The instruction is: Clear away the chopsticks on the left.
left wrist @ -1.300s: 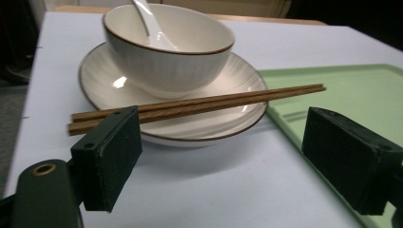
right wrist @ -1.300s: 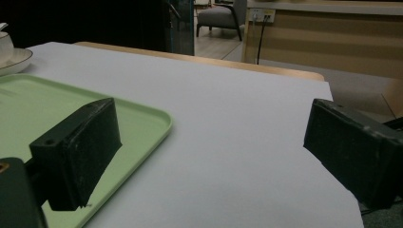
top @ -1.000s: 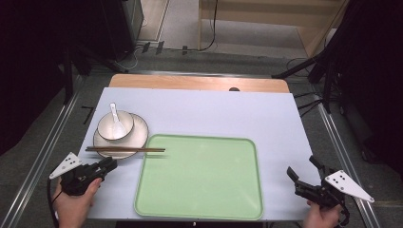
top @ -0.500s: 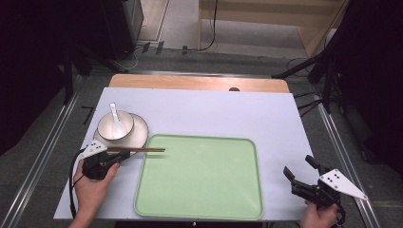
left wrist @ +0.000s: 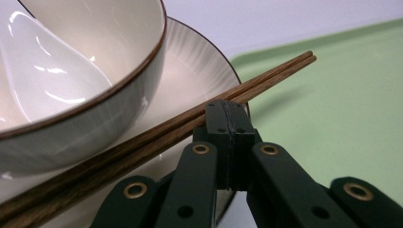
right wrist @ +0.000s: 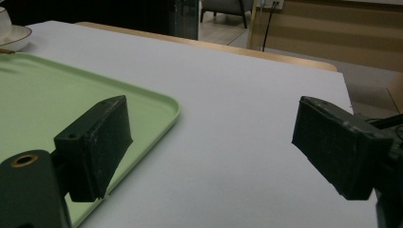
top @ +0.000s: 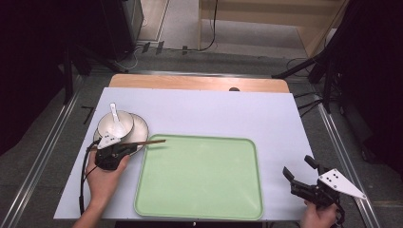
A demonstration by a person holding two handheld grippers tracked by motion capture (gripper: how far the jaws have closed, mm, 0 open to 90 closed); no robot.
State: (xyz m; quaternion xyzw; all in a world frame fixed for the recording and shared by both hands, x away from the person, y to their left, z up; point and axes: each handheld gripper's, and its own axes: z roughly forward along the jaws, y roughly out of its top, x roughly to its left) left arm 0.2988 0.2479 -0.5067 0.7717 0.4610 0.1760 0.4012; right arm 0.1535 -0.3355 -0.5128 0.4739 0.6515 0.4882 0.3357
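Left claw (left wrist: 227,124) has moved up, closed, against the chopsticks (left wrist: 157,135).

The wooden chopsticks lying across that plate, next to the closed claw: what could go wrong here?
The shut left claw sits right against the brown wooden chopsticks, which rest loosely on the white plate's rim. A nudge might roll them off onto the green tray, or jolt the white bowl holding the white spoon.

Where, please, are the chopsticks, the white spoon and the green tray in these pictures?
chopsticks (left wrist: 266,76), left gripper view, on the shafts near the tips.
white spoon (top: 114,117), high view, on its handle.
green tray (top: 199,176), high view, on its bare floor.
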